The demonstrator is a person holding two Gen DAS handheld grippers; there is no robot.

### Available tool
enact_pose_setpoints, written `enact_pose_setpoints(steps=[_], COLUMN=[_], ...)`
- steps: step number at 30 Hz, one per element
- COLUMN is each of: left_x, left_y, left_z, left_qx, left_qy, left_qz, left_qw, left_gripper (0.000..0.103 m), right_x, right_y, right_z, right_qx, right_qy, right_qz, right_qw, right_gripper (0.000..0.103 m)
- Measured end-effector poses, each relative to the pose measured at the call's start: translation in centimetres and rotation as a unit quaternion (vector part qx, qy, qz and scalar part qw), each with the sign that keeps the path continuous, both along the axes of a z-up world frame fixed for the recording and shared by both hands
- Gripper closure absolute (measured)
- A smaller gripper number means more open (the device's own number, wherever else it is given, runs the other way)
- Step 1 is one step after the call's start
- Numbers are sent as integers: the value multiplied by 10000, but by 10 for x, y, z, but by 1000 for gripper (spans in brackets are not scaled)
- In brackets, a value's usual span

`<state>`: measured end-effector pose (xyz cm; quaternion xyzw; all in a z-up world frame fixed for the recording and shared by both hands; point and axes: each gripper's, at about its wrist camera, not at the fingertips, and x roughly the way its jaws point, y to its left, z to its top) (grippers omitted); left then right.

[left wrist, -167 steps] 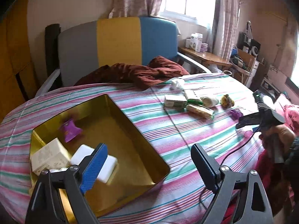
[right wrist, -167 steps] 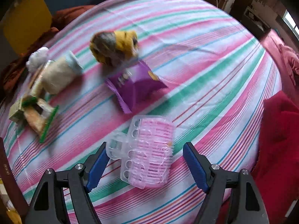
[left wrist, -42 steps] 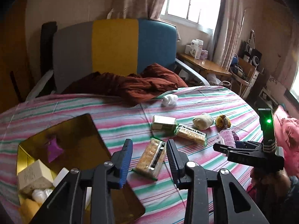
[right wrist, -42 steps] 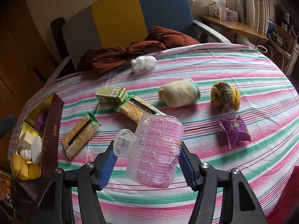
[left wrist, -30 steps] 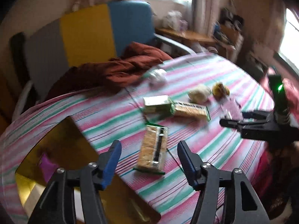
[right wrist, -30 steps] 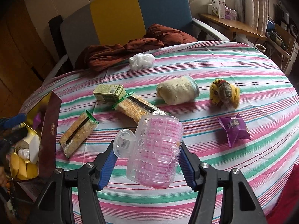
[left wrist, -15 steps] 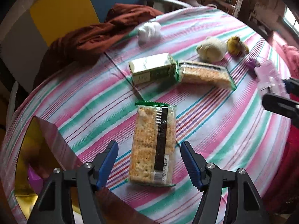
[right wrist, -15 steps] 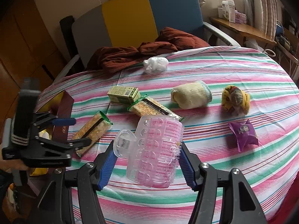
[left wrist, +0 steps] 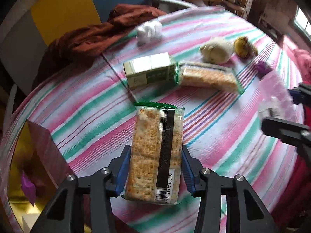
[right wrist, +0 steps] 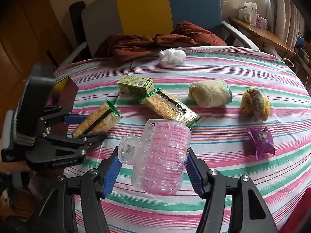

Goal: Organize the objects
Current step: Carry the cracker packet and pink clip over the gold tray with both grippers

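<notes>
now the left gripper (left wrist: pixel 154 171) is closing on the cracker pack (left wrist: pixel 155 151) lying on the striped tablecloth (left wrist: pixel 223 136); squeeze harder and crackers could crack. right gripper (right wrist: pixel 153 171) grips the pink hair clip (right wrist: pixel 159 157).

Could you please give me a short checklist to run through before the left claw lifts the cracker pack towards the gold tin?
1. Cracker pack sits between the left claw pads, jaws closing: ok.
2. Pack centred lengthwise in the grip: not ok, held near its barcode end.
3. Firm enough not to slip: cannot tell.
4. Gold tin has free room: cannot tell, mostly out of view.
5. Right claw holds the pink hair clip clear of the pack: ok.
6. Green carton and second cracker pack lie apart from it: ok.
</notes>
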<state>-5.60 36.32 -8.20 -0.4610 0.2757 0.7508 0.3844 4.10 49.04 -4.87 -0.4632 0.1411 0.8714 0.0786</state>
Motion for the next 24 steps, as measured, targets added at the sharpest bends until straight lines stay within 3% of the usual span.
enact_pose_setpoints(steps=[6,12,18,24], left_x=[20,30,25,16], left_y=[-30,-74,-124,-173], left_z=[47,94,110,105], left_qx=[732,1380,1603,1652], left_qy=[301,680,905,863], left_qz=[318,819,1331,1785], left_qw=[9964,9847,9739,9661], left_gripper=[54,54,54,54], right_x=[1,-1,-15,-42], right_y=[1,-8,-48,-105], right_z=[1,7,22,34], right_qx=[-25,-21,-172,-325], right_qy=[47,44,247,412], right_qz=[-15,42,413,947], right_qw=[10000,10000,9987,9941], right_gripper=[40,40,40,40])
